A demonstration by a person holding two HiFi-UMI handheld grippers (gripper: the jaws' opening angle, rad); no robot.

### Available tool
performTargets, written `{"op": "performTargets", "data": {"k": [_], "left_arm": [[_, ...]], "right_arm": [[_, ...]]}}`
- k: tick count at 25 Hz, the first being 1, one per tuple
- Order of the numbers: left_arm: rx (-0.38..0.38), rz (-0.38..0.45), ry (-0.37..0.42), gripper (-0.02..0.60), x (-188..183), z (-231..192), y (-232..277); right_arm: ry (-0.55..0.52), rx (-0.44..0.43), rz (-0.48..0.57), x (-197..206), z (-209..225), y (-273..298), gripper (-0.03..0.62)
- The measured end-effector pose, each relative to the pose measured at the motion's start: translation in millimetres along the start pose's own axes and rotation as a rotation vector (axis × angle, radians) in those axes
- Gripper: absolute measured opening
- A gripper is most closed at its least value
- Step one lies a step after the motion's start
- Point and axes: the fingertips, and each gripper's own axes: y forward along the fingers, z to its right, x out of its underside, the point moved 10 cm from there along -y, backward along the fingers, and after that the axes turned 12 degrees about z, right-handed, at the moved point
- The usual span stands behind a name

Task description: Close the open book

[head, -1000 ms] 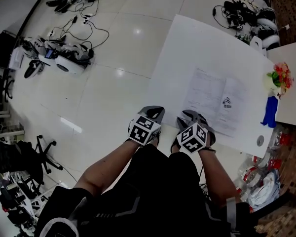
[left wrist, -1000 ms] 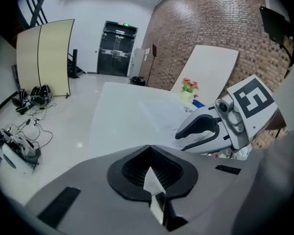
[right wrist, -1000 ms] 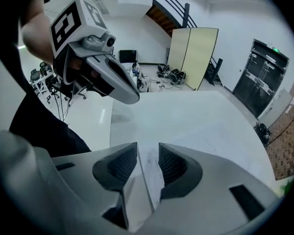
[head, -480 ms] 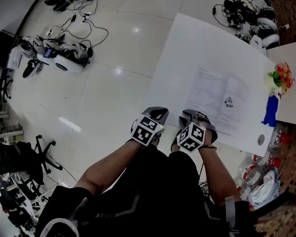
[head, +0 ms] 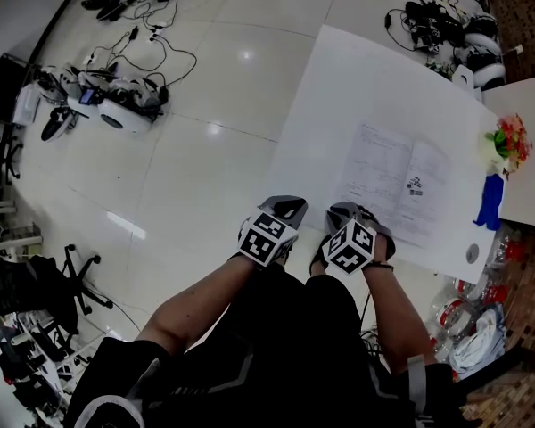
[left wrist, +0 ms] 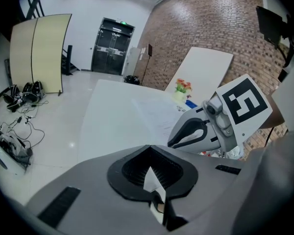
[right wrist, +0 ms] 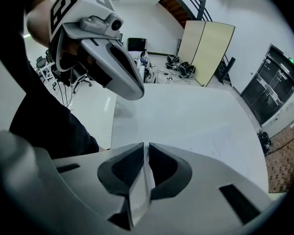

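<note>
The open book with white printed pages [head: 379, 172] lies flat and face up on the white rectangular table [head: 339, 96], close to the table's near edge. Both pages carry fine lines of print, and the right-hand page bears a small dark block like a logo, but all of it is too small to read. The only bold marks in sight are the black-and-white square patterns on the grippers' cubes. In the head view the book's fold runs from about 1 o'clock to 7 o'clock, with the two pages spreading toward 10 and 4 o'clock. The bunch of red and orange flowers in a white pot [head: 508, 139] stands at the book's 2 o'clock, and a blue object [head: 489, 201], whose kind I cannot tell, lies at its 3 o'clock. The right gripper [right wrist: 145, 147] sits at the book's 7 o'clock, over the table's near edge. Its jaws have just been closing and now stand at a narrow slit with nothing between them — only bare table shows through. The left gripper [left wrist: 148, 150] is at the right one's 9 o'clock, beside the table and over the glossy white tiled floor [head: 187, 176]. Its jaw tips meet and hold nothing. Neither gripper is seen touching the book.
</note>
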Motion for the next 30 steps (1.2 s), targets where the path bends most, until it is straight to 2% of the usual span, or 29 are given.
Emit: {"op": "performTargets", "data": {"k": [6,12,21,26,30], "left_arm": [[-0.002,0.013,-0.01,0.002,0.9,-0.7,-0.9],[0.0,0.02,-0.007,0.002,-0.8,-1.4,-1.2],[0.024,0.072,0.006,0.002,-23.7,-3.3,-5.8],[0.064,0.111,0.036,0.002,-52.4,9.7,6.4],[0.109,0.121,0.059,0.002,-73.9,28.4,23.1]], "right_arm": [[0.034,0.026,0.019,0.6,-1.1,-1.0,0.021],[0.132,0.114,0.078,-2.0,-0.4,-11.7,0.008],[0.5,0.327,0.379,0.3,11.1,-87.9,0.006],[0.785,0.473,0.551,35.9,14.2,-139.7,0.005],[0.931,0.586,0.678,63.4,9.9,-174.0,0.003]]}}
